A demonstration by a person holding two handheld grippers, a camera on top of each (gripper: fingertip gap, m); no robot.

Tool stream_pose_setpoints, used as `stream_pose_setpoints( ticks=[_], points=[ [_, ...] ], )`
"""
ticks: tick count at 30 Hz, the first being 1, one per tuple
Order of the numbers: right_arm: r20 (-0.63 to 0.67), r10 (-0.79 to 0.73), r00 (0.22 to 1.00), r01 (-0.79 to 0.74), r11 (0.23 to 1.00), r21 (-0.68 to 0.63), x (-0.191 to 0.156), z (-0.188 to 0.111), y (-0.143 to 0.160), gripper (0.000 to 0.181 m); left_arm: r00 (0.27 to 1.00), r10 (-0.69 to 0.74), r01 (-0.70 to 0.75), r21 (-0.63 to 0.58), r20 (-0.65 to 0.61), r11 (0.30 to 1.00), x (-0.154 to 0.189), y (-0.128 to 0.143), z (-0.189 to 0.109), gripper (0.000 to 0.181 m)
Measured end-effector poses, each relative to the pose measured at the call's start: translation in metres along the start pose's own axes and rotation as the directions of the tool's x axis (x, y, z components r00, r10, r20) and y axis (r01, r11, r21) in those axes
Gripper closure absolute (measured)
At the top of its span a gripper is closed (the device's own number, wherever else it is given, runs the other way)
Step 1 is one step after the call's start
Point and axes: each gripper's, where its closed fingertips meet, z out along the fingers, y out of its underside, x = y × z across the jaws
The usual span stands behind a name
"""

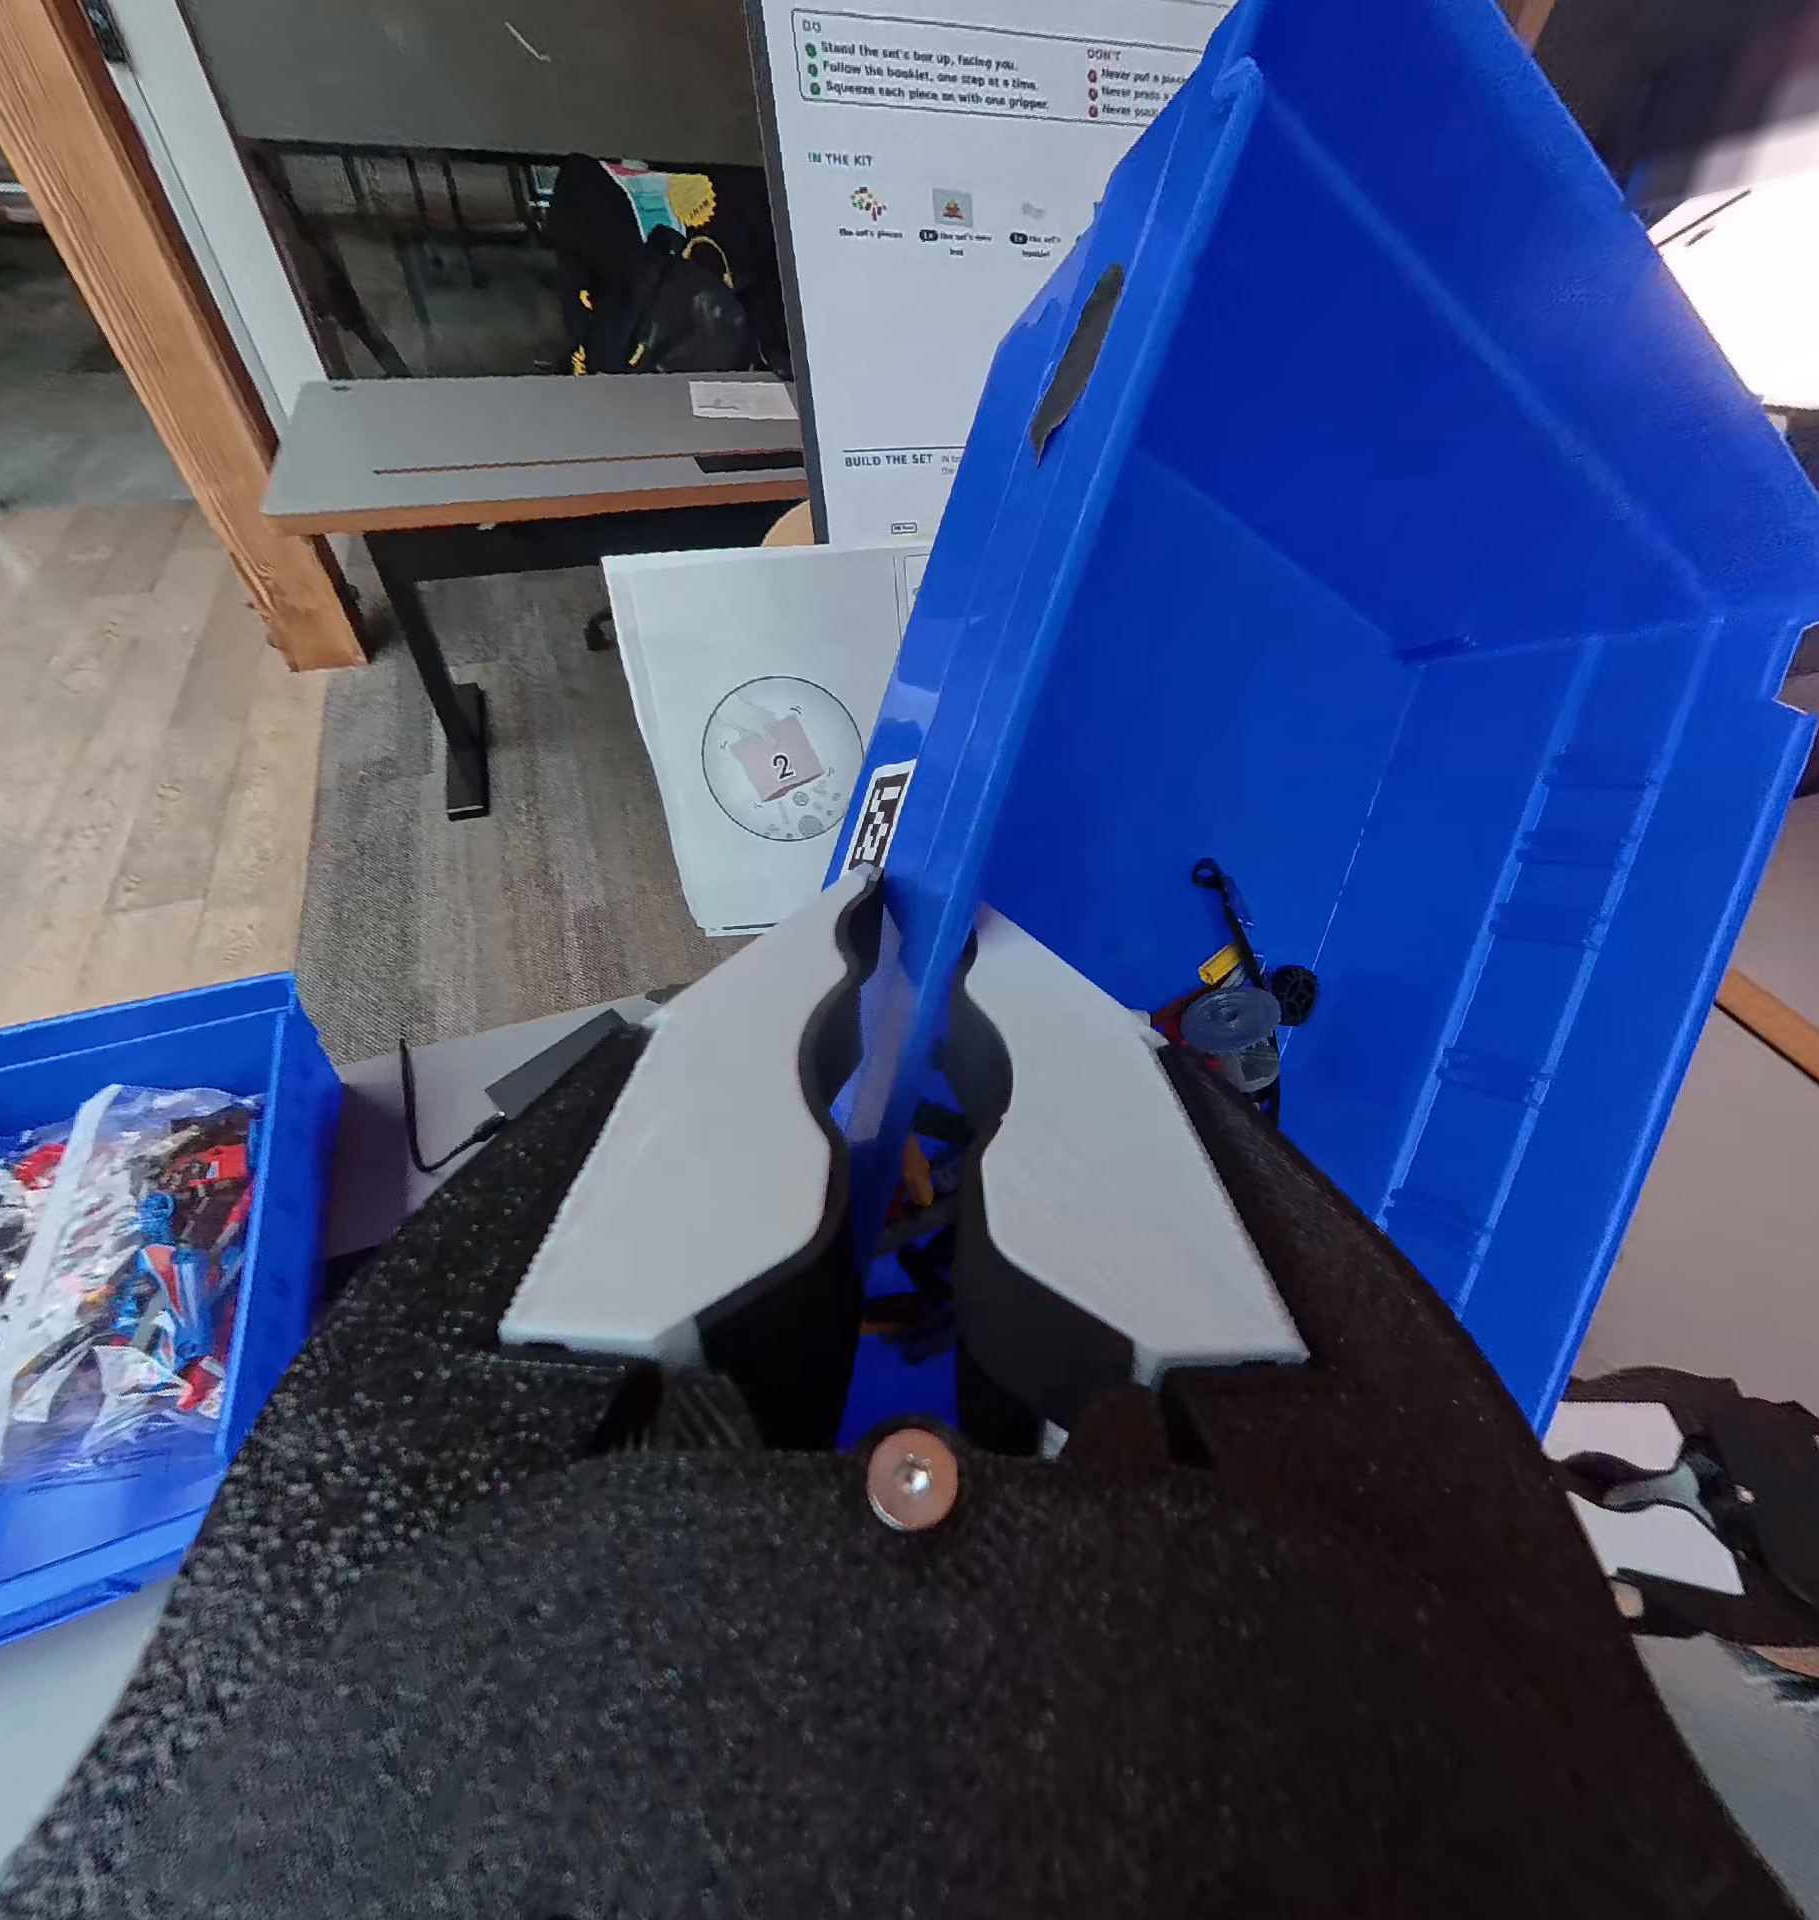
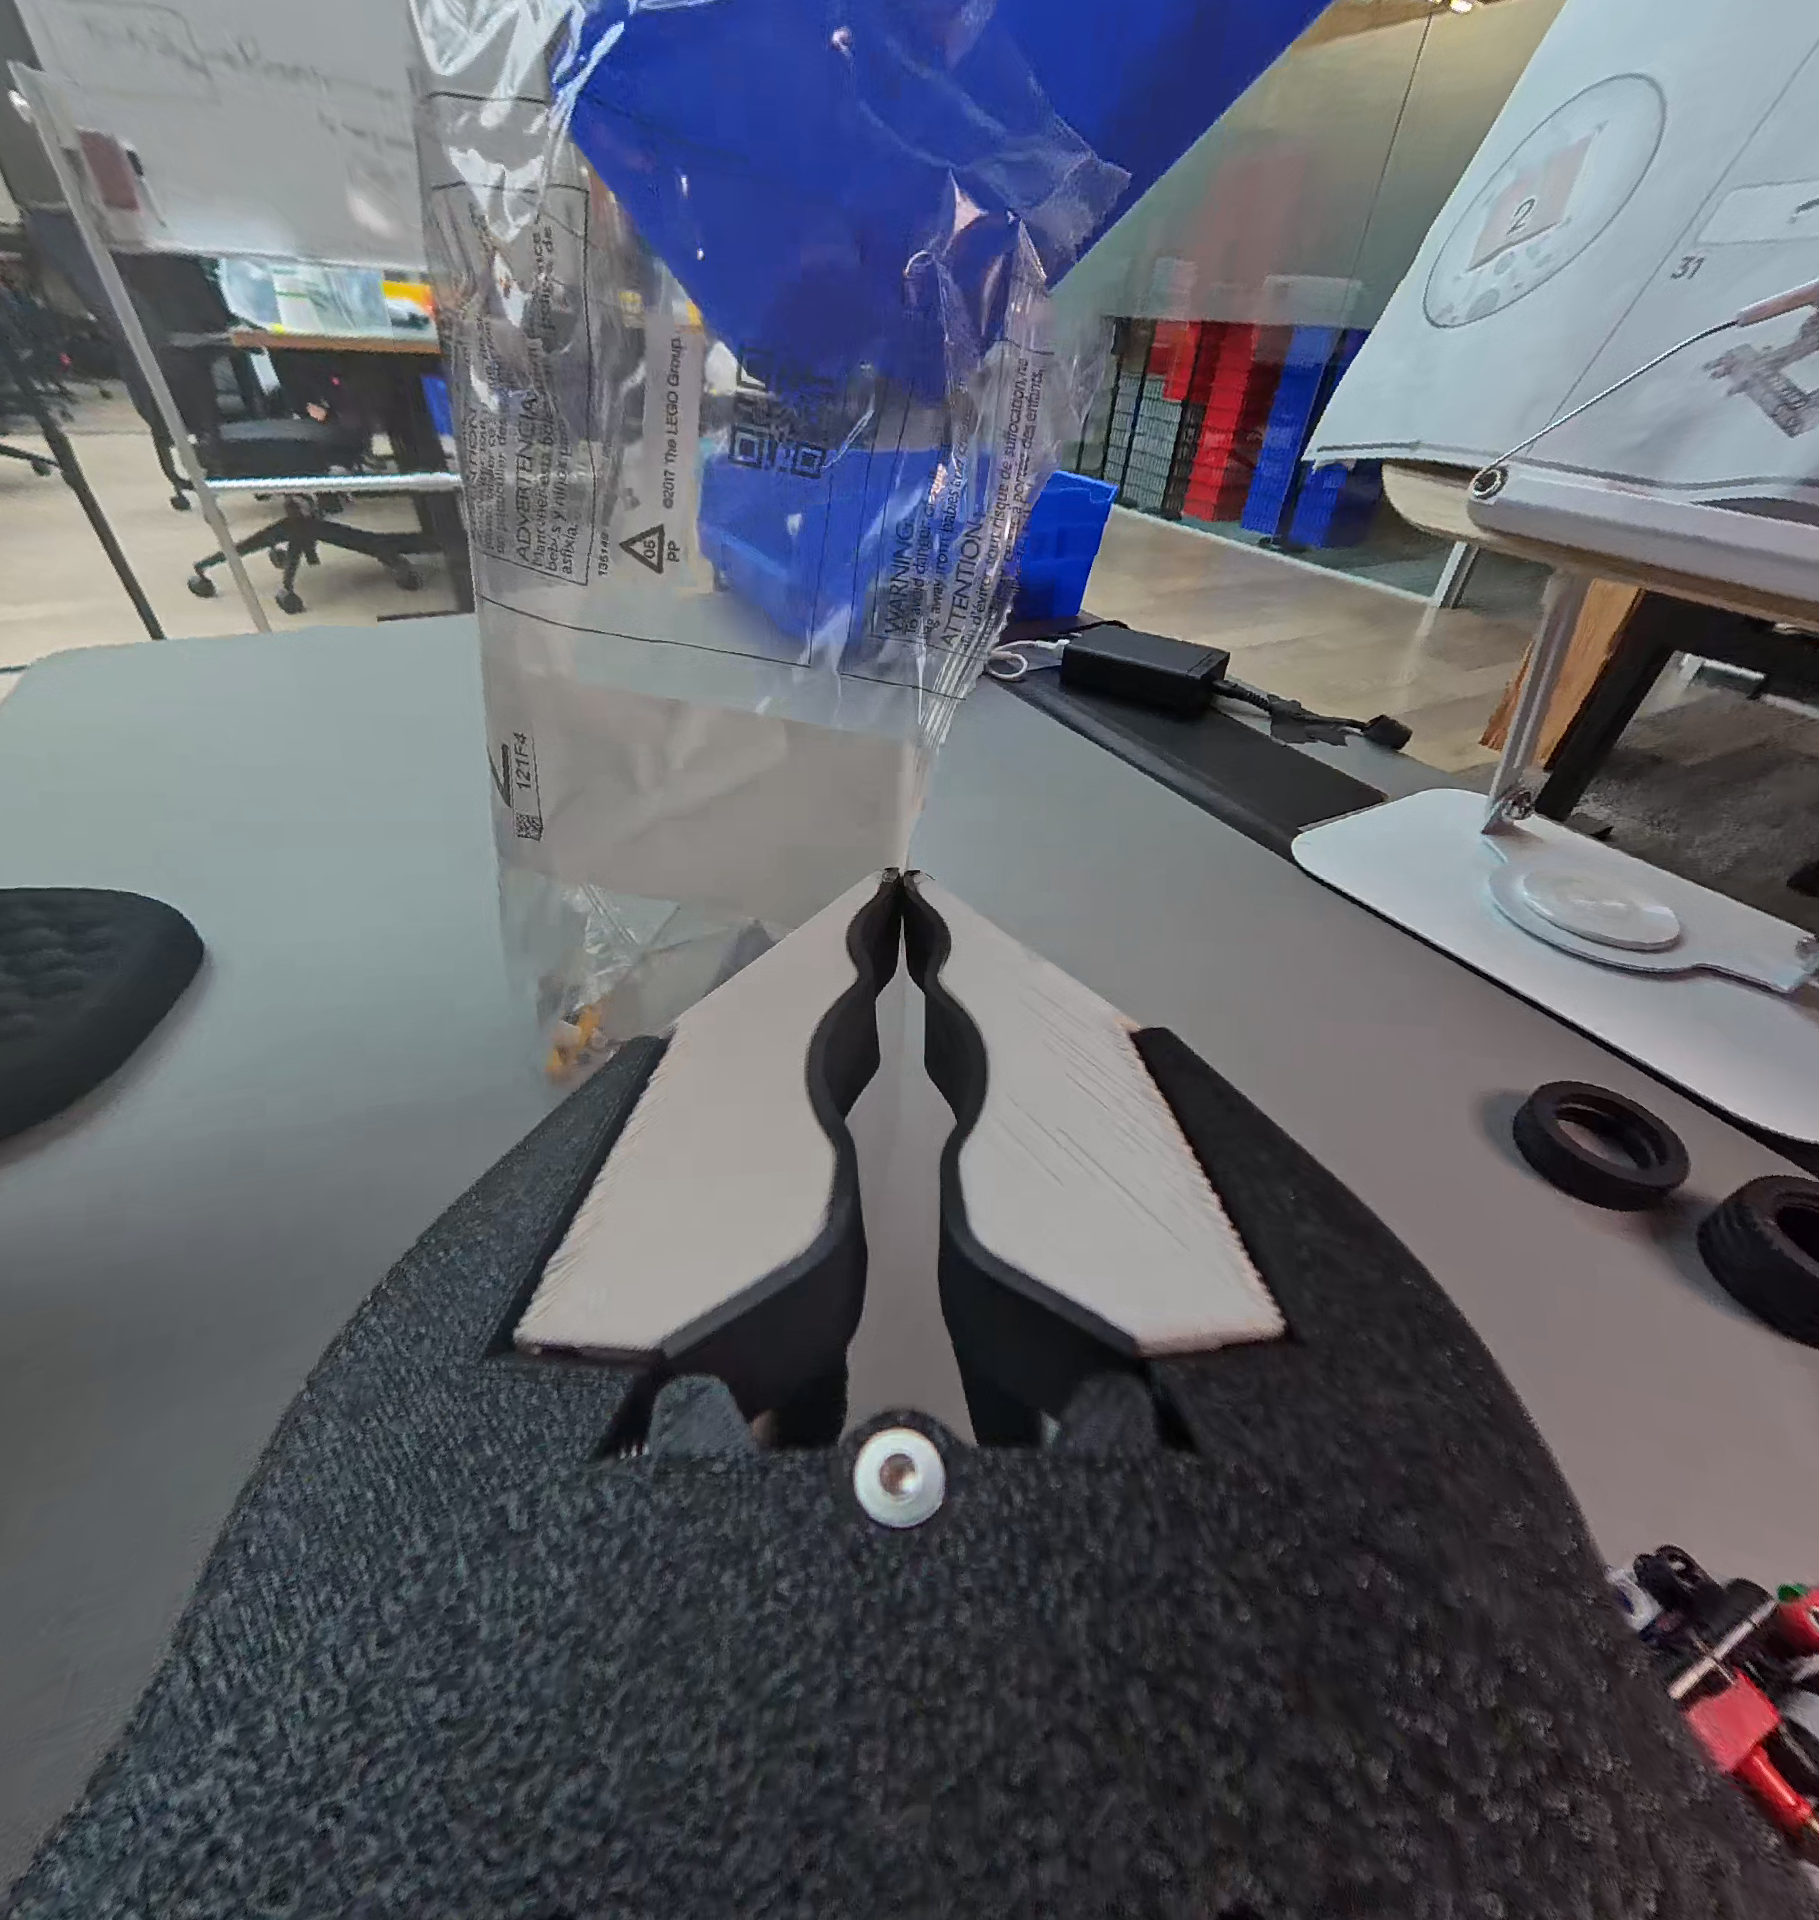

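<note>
The left gripper [image 1: 920, 914] pinches the wall of a tilted blue bin [image 1: 1300, 623] (small parts [image 1: 1237, 1013] may spill out), while the right gripper [image 2: 900, 878], fingers pressed together, probably nips a clear bag [image 2: 697, 623] that could slip.
</note>
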Motion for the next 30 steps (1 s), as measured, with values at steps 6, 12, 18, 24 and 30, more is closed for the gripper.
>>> stream_pose_setpoints(
  ticks=[6, 12, 18, 24, 30],
  points=[
    [-0.095, -0.053, 0.994, 0.063, 0.993, 0.103, 0.005, -0.004, -0.007, 0.181, 0.987, 0.147, -0.151, 0.062, 0.069, 0.987, 0.024, -0.004, -0.008, 0.175],
    [-0.19, -0.031, 0.981, 0.063, 0.984, 0.164, 0.016, -0.01, -0.015, 0.181, 0.966, 0.227, -0.242, 0.137, 0.121, 0.96, 0.049, -0.017, -0.016, 0.176],
    [-0.219, 0.005, 0.976, 0.037, 0.982, 0.187, 0.022, -0.013, -0.016, 0.181, 0.938, 0.297, -0.332, 0.22, 0.176, 0.917, 0.074, -0.026, -0.022, 0.176],
    [-0.24, 0.04, 0.97, 0.009, 0.98, 0.201, 0.029, -0.017, -0.015, 0.181, 0.89, 0.378, -0.446, 0.311, 0.256, 0.839, 0.1, -0.028, -0.034, 0.176],
    [-0.249, 0.055, 0.967, -0.005, 0.981, 0.195, 0.033, -0.018, -0.011, 0.181, 0.855, 0.418, -0.512, 0.376, 0.306, 0.772, 0.117, -0.024, -0.04, 0.177]
  ],
)
